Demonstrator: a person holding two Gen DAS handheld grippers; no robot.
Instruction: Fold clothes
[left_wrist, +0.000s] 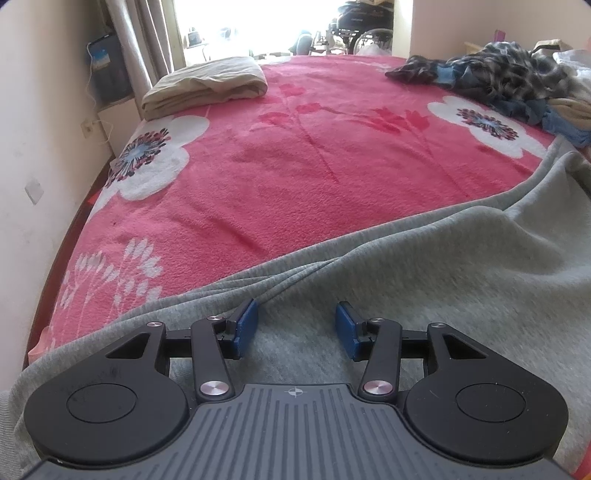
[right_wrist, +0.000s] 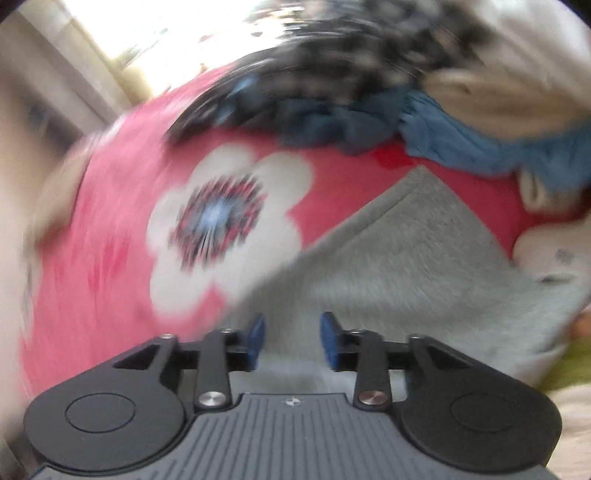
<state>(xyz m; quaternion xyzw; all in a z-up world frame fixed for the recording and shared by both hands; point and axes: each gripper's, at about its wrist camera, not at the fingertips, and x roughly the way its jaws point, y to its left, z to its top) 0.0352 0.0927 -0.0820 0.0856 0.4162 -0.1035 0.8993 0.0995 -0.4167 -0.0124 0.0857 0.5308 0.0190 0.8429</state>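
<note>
A grey knit garment (left_wrist: 406, 266) lies spread over the near part of a pink flowered blanket (left_wrist: 295, 166), with a few ridges running along its far edge. My left gripper (left_wrist: 295, 314) hovers just over this garment, its blue pads (left_wrist: 245, 325) well apart and nothing pinched between them. The right wrist view is blurred. There the same grey garment (right_wrist: 406, 251) shows a folded corner pointing away. My right gripper (right_wrist: 291, 325) is over it, open, with only cloth beneath the gap.
A folded beige cloth (left_wrist: 207, 85) rests at the far left of the bed. A heap of unfolded clothes (left_wrist: 498, 81), patterned black, blue and cream, fills the far right corner (right_wrist: 369, 92). A wall (left_wrist: 37, 147) runs along the bed's left side.
</note>
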